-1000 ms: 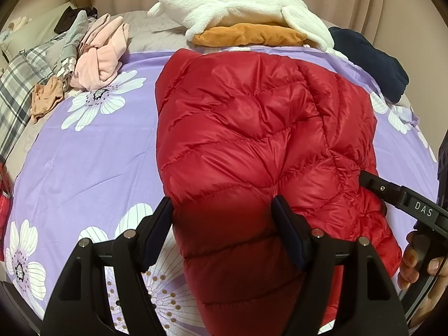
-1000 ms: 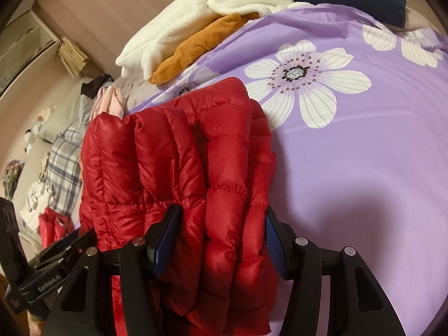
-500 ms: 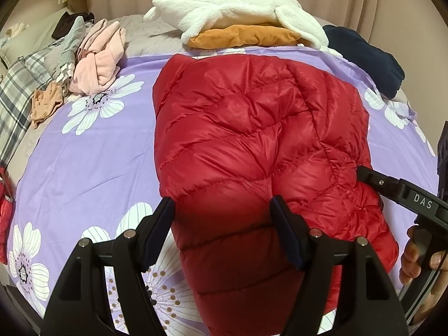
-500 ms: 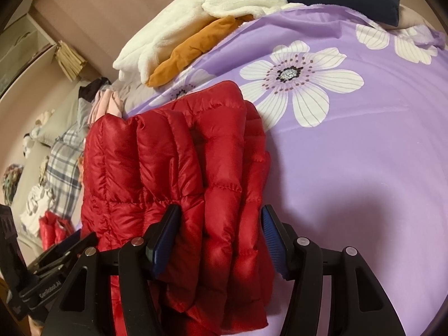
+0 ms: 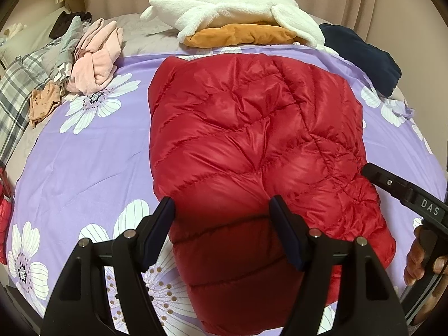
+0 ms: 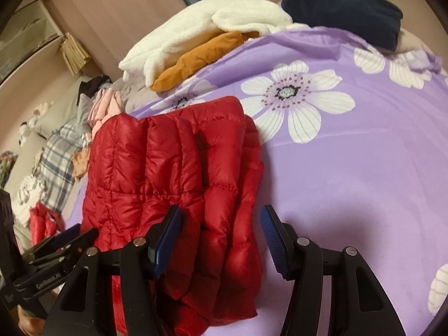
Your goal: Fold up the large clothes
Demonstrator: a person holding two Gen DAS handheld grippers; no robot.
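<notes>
Two grippers hover over the near edge of a folded red puffer jacket (image 5: 252,145) lying mid-bed on the purple floral sheet (image 5: 84,162). Left gripper (image 5: 221,232): jaws apart, straddling the jacket's near end, pads clear of the fabric. Right gripper (image 6: 218,240): jaws apart over the jacket's right edge, not pinching. Far side: white fleece (image 5: 229,8) atop an orange garment (image 5: 240,35); navy garment (image 5: 361,56) far right; pink clothes (image 5: 95,58) far left.

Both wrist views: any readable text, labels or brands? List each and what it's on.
"DAS" on the right claw's black body, seen in the left wrist view.
"GenRobot.AI" on the left claw's black body, seen in the right wrist view; small but legible.
A small white mark at that view's lower left edge is too blurred to read.
No readable text on the red jacket or bedsheet.
</notes>
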